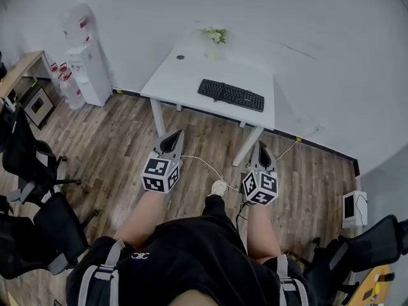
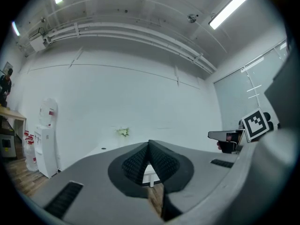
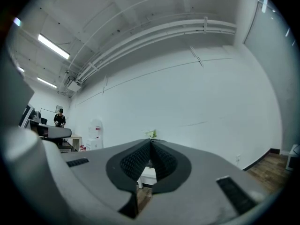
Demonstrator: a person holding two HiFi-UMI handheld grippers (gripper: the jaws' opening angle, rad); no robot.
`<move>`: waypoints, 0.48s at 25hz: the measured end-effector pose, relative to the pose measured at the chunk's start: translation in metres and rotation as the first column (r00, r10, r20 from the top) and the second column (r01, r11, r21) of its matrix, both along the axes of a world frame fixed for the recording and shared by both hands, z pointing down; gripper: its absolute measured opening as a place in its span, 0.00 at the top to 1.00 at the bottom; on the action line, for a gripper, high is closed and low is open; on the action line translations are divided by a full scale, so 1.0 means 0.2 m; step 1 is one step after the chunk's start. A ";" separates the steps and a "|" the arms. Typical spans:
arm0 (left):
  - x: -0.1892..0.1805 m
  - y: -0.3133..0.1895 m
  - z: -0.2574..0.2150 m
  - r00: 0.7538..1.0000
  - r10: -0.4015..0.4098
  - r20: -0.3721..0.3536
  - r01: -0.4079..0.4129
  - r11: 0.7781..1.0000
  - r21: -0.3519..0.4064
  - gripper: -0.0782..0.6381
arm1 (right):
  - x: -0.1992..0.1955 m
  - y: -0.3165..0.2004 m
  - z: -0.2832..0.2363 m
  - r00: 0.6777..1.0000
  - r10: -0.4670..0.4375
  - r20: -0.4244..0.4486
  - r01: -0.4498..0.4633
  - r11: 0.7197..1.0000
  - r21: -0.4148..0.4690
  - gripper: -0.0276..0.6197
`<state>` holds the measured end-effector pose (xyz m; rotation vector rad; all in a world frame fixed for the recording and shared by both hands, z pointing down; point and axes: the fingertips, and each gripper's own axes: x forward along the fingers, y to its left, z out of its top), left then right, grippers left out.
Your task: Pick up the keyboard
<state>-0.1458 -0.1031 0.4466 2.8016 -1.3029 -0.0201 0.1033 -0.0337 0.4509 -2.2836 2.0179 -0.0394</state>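
A black keyboard (image 1: 231, 95) lies on the white desk (image 1: 185, 75), toward its right front. My left gripper (image 1: 174, 135) is held out level over the wood floor, short of the desk's front edge, jaws shut with nothing in them. My right gripper (image 1: 263, 146) is level too, to the right near the desk's front right leg, also shut and empty. In the left gripper view the closed tips (image 2: 149, 143) point at the desk; the right gripper (image 2: 234, 136) shows at the side. In the right gripper view the closed tips (image 3: 150, 142) point at the desk.
A small vase of flowers (image 1: 215, 37) stands at the desk's back edge. A water dispenser (image 1: 86, 62) stands left of the desk, with spare bottles (image 1: 67, 85) beside it. Black office chairs (image 1: 32, 171) sit at the left and lower right. A white cable (image 1: 204, 164) runs across the floor.
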 end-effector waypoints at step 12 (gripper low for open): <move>0.30 -0.51 0.04 1.000 -0.002 0.016 0.002 1.000 0.013 0.89 | 0.33 -0.50 0.08 1.000 0.006 0.011 -0.006 1.000 0.007 0.95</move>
